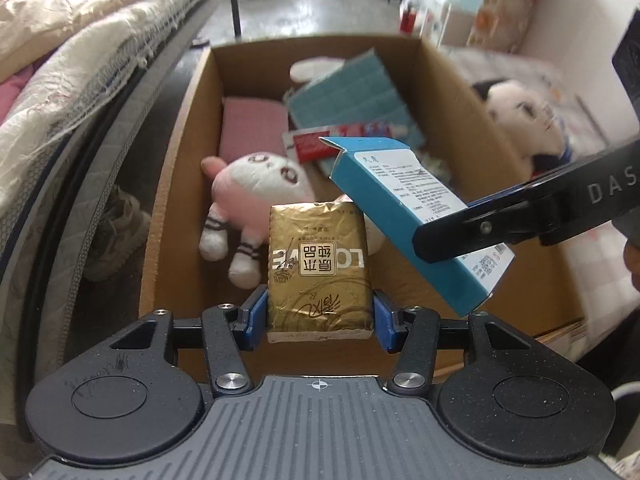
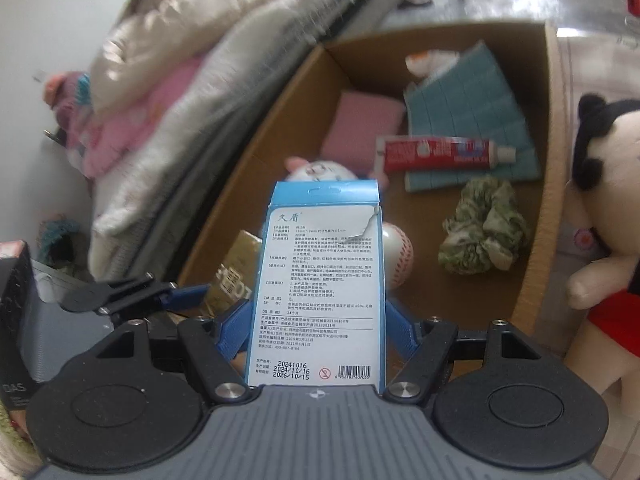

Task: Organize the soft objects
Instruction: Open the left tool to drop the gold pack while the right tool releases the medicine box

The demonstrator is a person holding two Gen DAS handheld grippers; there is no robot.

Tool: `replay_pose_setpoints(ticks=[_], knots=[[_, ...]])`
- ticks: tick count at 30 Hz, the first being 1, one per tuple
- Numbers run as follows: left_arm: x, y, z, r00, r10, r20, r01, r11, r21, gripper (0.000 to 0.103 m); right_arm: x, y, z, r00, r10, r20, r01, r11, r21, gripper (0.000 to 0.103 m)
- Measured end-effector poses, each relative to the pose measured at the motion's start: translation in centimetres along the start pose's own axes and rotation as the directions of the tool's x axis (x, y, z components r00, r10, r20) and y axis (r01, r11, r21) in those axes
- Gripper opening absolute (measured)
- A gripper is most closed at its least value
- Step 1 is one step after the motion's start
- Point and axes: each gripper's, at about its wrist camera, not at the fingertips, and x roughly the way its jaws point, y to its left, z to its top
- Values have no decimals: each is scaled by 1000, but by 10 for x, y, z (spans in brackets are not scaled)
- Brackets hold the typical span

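**While both grippers hold packets over the open box**

Clenched on a gold tissue pack (image 1: 318,270), the left gripper (image 1: 318,312) squeezes its near end from both sides; the pack's long axis runs straight ahead, out over the cardboard box (image 1: 176,184). Just beyond and below its far end lies a pink plush toy (image 1: 256,196). The right gripper (image 2: 316,320) grasps a blue carton (image 2: 320,280) the same way, lengthwise and pointing forward into the box, with a green scrunchie (image 2: 484,232) and a toothpaste tube (image 2: 440,154) ahead to its right. Seen from the left, the carton crosses just beside the tissue pack's far right corner. Both loads hang above the box interior, so either could likely drop straight down.
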Motion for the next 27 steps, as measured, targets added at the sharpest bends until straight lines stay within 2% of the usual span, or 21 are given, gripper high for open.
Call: replay_pose_setpoints(ticks=[3, 7, 11, 14, 20, 27], knots=[[14, 4, 6, 997, 20, -70, -18, 999, 28, 53, 15, -4, 6, 998, -14, -63, 16, 999, 31, 75], [27, 4, 7, 985, 35, -169, -25, 998, 63, 53, 33, -5, 9, 991, -2, -135, 11, 998, 65, 75], [39, 3, 7, 974, 54, -220, -33, 995, 94, 53, 46, -6, 8, 983, -2, -185, 17, 997, 82, 75], [41, 2, 5, 974, 70, -217, -46, 992, 115, 53, 55, -10, 6, 977, 1, -215, 22, 994, 103, 75], [36, 4, 7, 979, 57, -194, -36, 993, 110, 53, 63, -10, 5, 964, 24, -266, 8, 993, 122, 75], [25, 12, 9, 992, 56, -117, -44, 993, 106, 53, 65, -10, 4, 961, 29, -275, 0, 994, 105, 74]])
